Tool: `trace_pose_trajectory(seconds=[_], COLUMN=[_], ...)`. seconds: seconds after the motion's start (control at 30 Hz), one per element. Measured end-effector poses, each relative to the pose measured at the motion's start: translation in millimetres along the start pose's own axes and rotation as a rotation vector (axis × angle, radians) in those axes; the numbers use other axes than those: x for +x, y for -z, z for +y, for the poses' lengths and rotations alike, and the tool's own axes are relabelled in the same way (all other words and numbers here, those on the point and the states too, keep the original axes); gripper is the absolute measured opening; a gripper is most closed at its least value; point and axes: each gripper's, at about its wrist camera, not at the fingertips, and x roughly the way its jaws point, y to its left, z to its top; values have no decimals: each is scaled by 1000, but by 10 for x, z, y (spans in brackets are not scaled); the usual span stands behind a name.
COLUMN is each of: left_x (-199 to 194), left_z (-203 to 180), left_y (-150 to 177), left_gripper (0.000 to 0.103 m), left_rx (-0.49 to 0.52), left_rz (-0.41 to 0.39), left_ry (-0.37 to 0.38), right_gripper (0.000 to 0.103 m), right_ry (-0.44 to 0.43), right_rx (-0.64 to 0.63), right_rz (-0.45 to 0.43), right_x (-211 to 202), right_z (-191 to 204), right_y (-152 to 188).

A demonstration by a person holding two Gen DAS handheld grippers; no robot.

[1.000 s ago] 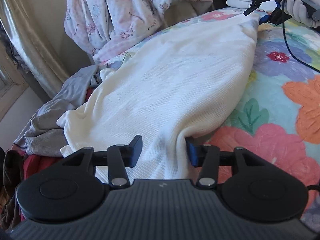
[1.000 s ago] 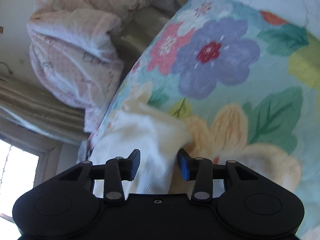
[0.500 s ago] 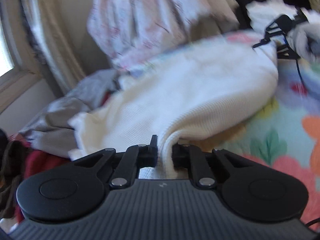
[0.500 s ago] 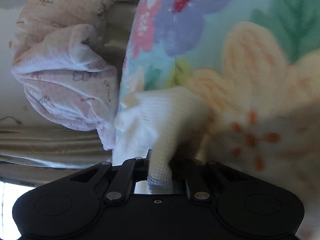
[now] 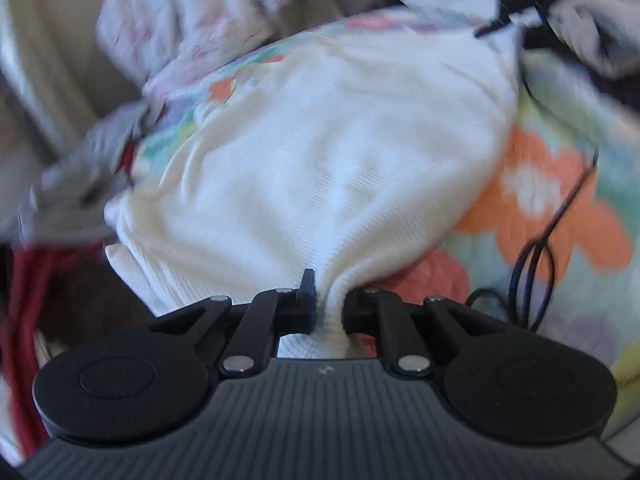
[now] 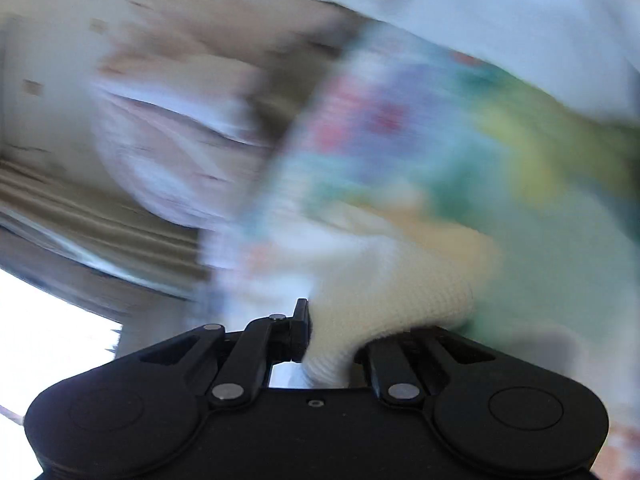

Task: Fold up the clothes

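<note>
A cream-white knitted garment (image 5: 340, 152) lies stretched across the flowered bedspread (image 5: 560, 200). My left gripper (image 5: 328, 304) is shut on a bunched edge of it at the near end. At the far end the other gripper (image 5: 516, 12) shows, held by a gloved hand (image 5: 592, 20), pinching the opposite corner. In the right wrist view, which is heavily blurred, my right gripper (image 6: 332, 340) is shut on a fold of the same white garment (image 6: 392, 280), with the bedspread (image 6: 440, 140) beyond.
A pink-and-white printed quilt (image 5: 192, 24) is heaped at the back by the wall. Grey clothing (image 5: 80, 176) and red clothing (image 5: 28, 320) lie at the left. A black cable (image 5: 548, 232) trails over the bedspread at the right. A curtain (image 6: 80, 216) hangs by a bright window.
Both grippers went from open around the garment's edges to shut on the cloth. Both have since swung sideways with it, pulling it taut and uncovering bedspread at its left edge.
</note>
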Motion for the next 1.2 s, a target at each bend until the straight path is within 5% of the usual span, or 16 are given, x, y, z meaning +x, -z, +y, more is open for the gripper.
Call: trace_pose_trajectory(seconds=[0.07,0.13,0.27,0.33,0.43,0.53,0.73,0.93,1.0,1.1,1.2], left_x=[-45,-135,-482,-490,-204,-75,-401,-661,-691,-534,-317], left_z=[48,368,420,345,210,174,639,970,1093,1253,1274], left_y=[-68,-161,-220,-145,78,186,236,505,552,661,709], left_gripper=[10,11,11,10,10,11,16,24,25,25,25], left_rx=[40,-112,-107,-107,-105,-66,-360,-657,-773,-977,-1042], left_rz=[-64,-120,-189,-144,54,135,70,-29,-90,-166,-173], left_ry=[-70,-63,-108,-56,135,164,245,260,254,350,392], right_gripper=[11,11,11,11,11,11,11,11,11,11,11], right_ry=[1,-25,-111,-140,-90,-49,-82,-196,-246,-309,-348], right_rx=[44,92,69,37,-4,-18,11,-191,-304,-499,-677], right_rz=[-14,-34,-50,-57,-48,-34,-30,72,133,242,373], right_x=[29,44,27,-26,-43,-16,-18,97,197,409,696], right_z=[-220,-305,-33,120,149,48,1,817,1238,1867,2309], right_y=[117,155,68,-13,-65,-4,9,58,231,687,1311])
